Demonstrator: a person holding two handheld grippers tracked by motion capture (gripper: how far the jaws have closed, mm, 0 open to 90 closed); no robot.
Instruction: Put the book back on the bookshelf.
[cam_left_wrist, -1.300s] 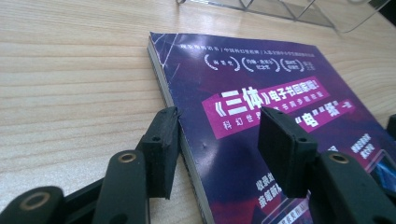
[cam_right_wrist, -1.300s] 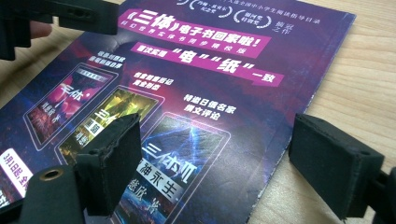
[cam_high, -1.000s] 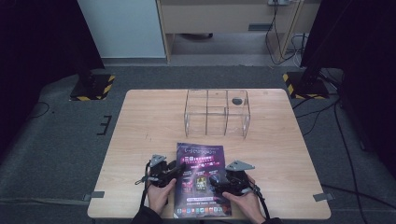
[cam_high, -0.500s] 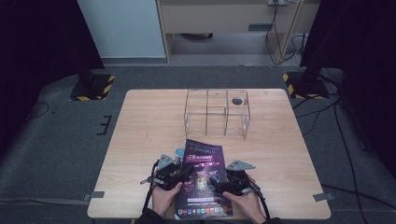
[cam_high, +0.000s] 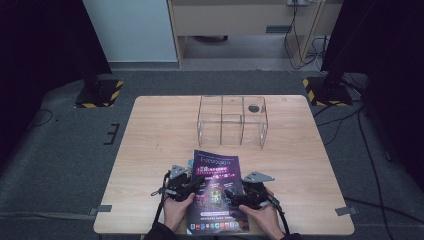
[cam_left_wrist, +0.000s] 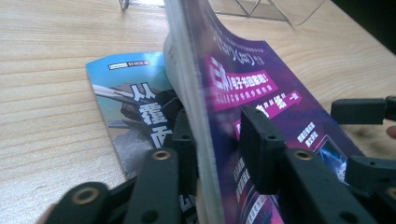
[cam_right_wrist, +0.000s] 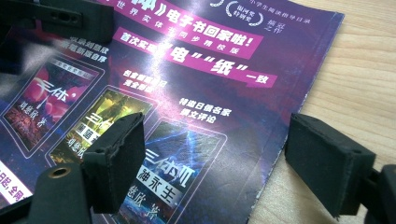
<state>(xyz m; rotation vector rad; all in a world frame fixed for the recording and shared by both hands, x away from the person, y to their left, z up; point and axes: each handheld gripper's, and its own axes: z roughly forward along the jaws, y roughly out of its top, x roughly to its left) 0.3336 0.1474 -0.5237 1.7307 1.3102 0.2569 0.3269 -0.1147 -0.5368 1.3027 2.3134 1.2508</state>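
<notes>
A purple-covered magazine (cam_high: 216, 192) lies at the table's near edge. Its upper pages (cam_left_wrist: 196, 107) are raised off a blue bottom page (cam_left_wrist: 135, 112) along the left side. My left gripper (cam_high: 186, 184) has that raised edge between its jaws, which have just been closing. One jaw lies against the pages' underside, and a gap shows between the cover and the other jaw. My right gripper (cam_right_wrist: 215, 163) stands open and wide at the magazine's (cam_right_wrist: 187, 84) lower right corner. One of its jaws is over the cover, the other over bare wood.
A clear acrylic organizer (cam_high: 232, 120) with several compartments stands at the back middle of the wooden table (cam_high: 150, 150). A small dark round thing (cam_high: 254, 107) sits in its right rear compartment. The person's hands hold both grippers at the front edge.
The magazine's left edge has come up off the table and its upper pages now bow upward. The left gripper's jaws have drawn closer around that edge. The right gripper has kept still.
</notes>
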